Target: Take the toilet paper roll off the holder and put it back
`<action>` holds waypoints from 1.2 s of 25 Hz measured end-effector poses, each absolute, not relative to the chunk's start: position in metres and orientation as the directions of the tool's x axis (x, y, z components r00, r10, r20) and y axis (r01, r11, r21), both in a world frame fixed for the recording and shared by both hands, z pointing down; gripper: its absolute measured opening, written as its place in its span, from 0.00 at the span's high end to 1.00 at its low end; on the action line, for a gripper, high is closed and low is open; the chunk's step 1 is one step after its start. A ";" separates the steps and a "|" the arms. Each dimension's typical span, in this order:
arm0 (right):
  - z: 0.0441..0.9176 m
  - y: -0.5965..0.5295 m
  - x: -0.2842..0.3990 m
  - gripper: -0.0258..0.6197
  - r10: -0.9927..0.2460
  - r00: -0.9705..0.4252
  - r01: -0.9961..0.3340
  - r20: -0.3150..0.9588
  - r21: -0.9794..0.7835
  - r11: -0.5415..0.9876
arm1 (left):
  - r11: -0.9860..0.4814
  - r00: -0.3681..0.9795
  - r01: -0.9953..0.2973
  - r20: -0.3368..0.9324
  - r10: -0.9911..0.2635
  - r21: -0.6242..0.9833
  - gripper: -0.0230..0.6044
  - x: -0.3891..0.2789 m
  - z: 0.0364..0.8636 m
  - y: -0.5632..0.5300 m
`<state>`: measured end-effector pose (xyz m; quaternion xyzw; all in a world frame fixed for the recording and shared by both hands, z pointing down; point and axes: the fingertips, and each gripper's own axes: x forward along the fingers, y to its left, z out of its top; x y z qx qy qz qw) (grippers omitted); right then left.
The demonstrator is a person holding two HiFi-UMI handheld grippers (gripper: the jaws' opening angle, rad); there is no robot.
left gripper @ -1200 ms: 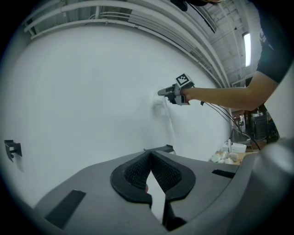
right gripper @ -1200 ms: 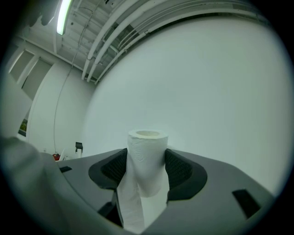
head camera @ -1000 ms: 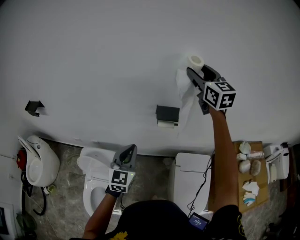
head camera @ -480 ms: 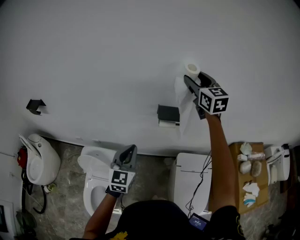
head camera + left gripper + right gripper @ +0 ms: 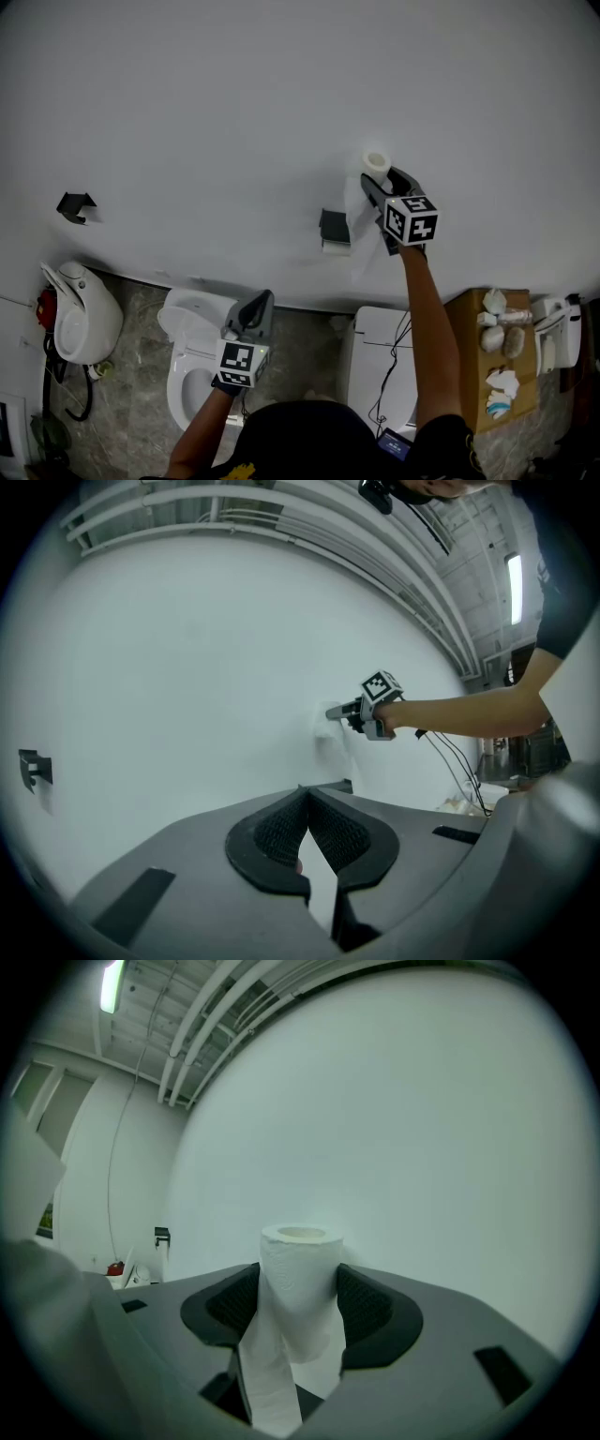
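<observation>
A white toilet paper roll [image 5: 376,161] [image 5: 300,1283] stands upright between the pads of my right gripper [image 5: 378,178] [image 5: 298,1290], which is shut on it. A loose tail of paper [image 5: 360,239] hangs down from the roll along the white wall. The roll is up and to the right of the dark holder [image 5: 333,228] on the wall, and apart from it. My left gripper [image 5: 260,300] [image 5: 305,799] hangs low over a toilet, shut with nothing between its pads. In the left gripper view the right gripper [image 5: 349,711] reaches to the wall.
Two white toilets [image 5: 190,367] [image 5: 386,356] stand below the wall. A wooden shelf [image 5: 469,375] with small items is at the right. A black bracket [image 5: 75,204] sits on the wall at far left, above a white fixture [image 5: 82,317].
My right gripper has come down and a little left with the roll, closer to the holder. The left gripper has stayed in place.
</observation>
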<state>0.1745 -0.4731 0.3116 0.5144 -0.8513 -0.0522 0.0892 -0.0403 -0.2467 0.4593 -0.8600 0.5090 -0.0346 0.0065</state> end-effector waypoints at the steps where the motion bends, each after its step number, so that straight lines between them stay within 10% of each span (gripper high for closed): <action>1: 0.318 -0.475 0.174 0.57 -0.886 -0.452 -0.868 0.104 0.177 0.464 | -0.481 0.478 -0.875 0.055 -0.876 -0.047 0.93 -0.041 0.460 -0.247; 30: 0.454 -0.479 0.171 0.57 -0.897 -0.365 -0.904 0.250 0.136 0.406 | -0.492 0.491 -0.870 0.087 -0.867 0.005 0.93 -0.049 0.468 -0.241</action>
